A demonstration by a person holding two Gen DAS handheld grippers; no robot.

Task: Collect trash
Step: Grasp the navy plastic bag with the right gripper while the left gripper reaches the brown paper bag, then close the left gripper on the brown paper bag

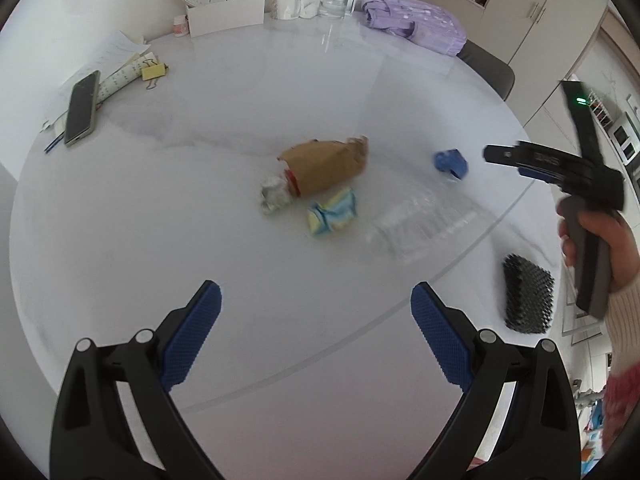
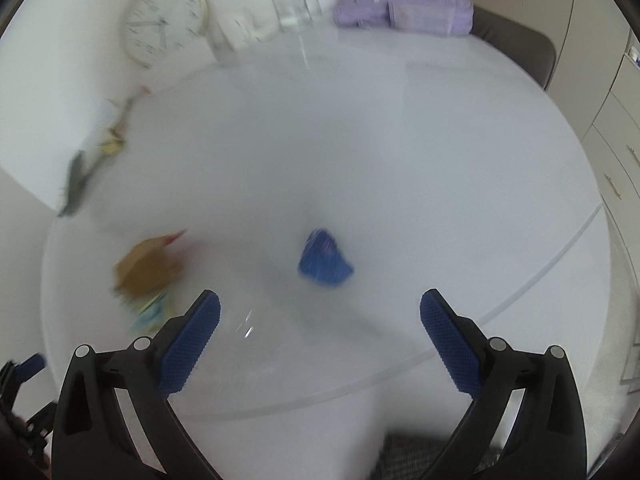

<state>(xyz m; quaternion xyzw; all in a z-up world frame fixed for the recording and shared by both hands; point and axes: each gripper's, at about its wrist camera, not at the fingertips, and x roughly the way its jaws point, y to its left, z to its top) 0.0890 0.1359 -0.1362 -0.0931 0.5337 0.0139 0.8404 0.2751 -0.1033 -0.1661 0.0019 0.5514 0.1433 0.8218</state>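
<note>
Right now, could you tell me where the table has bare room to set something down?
Bare: the near strip between the left gripper and the brown paper bag, and the wide middle between the bag and the glass mug. Crowded: the bag's cluster with the crushed bottle, and the papers under the phone.

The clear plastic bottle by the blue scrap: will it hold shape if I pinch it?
Probably not. The bottle looks crushed and ribbed, so likely thin, light and springy. Lying flat on the glossy table, it may slide or squirt out.
</note>
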